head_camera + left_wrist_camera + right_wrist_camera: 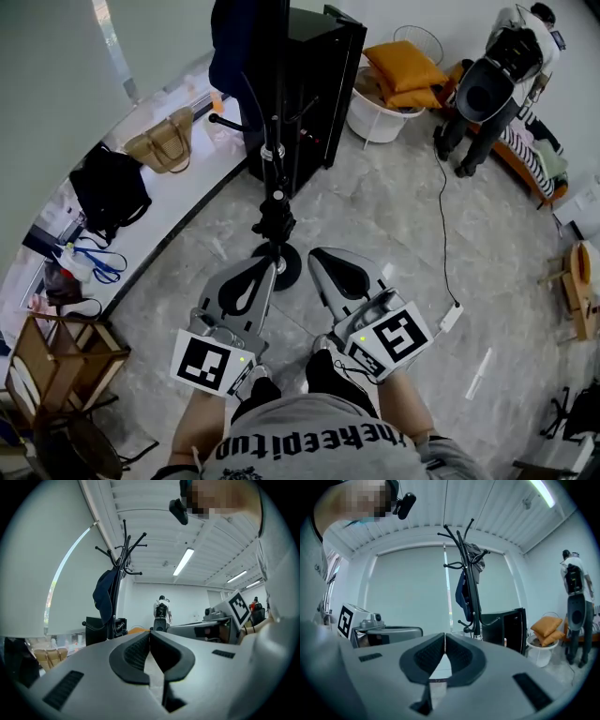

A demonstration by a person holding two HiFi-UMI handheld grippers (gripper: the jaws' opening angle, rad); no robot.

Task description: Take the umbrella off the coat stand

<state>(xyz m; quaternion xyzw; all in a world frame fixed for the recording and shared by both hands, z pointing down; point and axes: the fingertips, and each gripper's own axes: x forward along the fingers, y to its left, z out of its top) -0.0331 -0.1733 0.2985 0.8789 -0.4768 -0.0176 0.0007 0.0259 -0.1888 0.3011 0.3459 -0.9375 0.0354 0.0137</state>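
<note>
Nearest us, the left gripper (150, 637) and right gripper (444, 635) both have their jaws pressed together on nothing, side by side and pointing level toward twelve o'clock. If we arrive like that, we would only knock the target, so the jaws need to part first.

Just past them at twelve o'clock stands the coat stand (277, 141) on its round base (284, 267). A sideways tug could rock or tip it, and its lower pegs could snag a gripper.

High on its hooks hangs a dark blue bundle, which we take for the umbrella (105, 597). It must be lifted clear of the hook, or it could catch.

At one o'clock, close behind, a black cabinet (319, 75) would take the hit.
</note>
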